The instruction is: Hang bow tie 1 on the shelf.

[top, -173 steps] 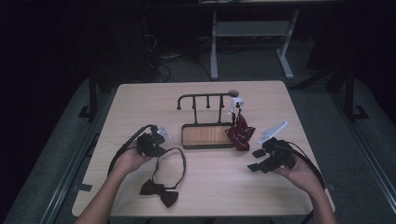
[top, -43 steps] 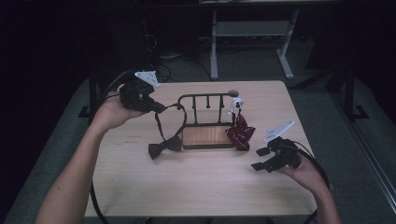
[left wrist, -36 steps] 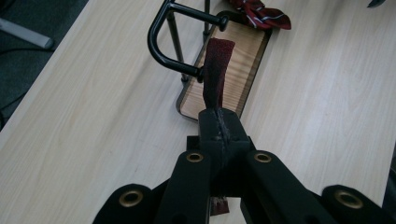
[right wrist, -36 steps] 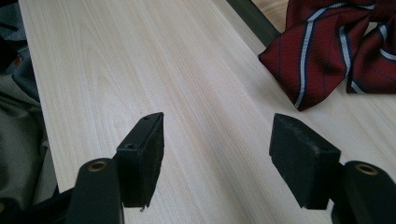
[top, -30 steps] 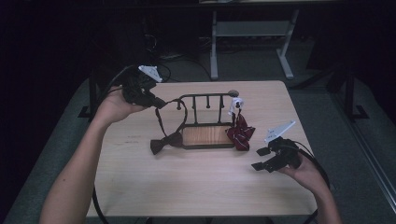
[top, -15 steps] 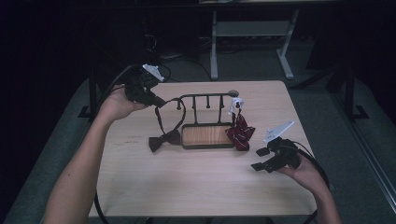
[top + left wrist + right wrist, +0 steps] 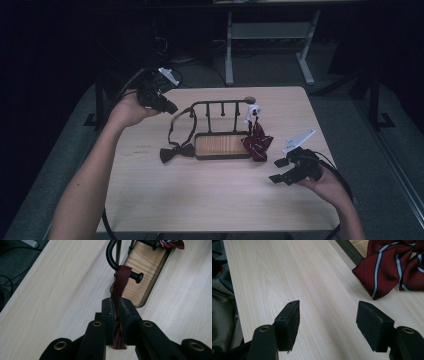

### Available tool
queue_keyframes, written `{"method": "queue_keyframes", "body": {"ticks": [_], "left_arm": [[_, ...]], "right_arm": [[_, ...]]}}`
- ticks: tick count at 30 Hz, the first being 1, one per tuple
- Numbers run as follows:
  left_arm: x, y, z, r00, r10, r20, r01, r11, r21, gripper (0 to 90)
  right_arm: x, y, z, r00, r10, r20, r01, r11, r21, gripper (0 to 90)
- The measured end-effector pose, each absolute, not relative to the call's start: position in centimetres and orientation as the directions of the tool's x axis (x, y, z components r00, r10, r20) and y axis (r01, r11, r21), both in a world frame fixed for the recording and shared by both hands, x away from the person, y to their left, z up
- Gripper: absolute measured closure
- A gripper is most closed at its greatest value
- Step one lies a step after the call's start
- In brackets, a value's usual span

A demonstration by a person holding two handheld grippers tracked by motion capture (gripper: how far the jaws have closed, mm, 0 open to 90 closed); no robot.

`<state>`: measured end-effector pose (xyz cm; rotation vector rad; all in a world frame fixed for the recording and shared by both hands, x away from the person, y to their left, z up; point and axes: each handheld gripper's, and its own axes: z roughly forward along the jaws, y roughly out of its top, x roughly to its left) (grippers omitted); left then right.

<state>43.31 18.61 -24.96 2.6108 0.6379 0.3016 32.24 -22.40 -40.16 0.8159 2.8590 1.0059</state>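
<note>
Rack [image 7: 222, 145] mid-table [image 7: 200, 200], bow tie [image 7: 176, 152] left of it, striped tie [image 7: 257, 142] at right end

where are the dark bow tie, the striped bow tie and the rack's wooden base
dark bow tie [image 7: 176, 152], high view, on the bow lying on the table left of the rack
striped bow tie [image 7: 258, 143], high view, on the red fabric at the rack's right end
wooden base [image 7: 222, 145], high view, on the bare wood panel

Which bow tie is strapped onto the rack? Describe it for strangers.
On the table stands a black rack. The dark bow tie lies at its left end, strap over its bar; the striped bow tie at the right end is red.
</note>
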Motion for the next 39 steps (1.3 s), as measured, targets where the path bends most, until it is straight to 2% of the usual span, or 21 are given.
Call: {"method": "queue_keyframes", "body": {"ticks": [19, 39], "left_arm": [[41.6, 19.5, -25.7, 0.883, 0.46, 0.094, 0.372, -0.807, 0.458, 75.1], [39.5, 20.2, -27.3, 0.901, 0.425, 0.086, 0.346, -0.825, 0.447, 72.3]], "right_arm": [[32.1, -22.4, -40.2, -0.86, 0.486, 0.158, 0.479, 0.657, 0.582, 34.1], [32.1, -23.2, -39.8, -0.84, 0.52, 0.154, 0.501, 0.636, 0.587, 33.1]]}}
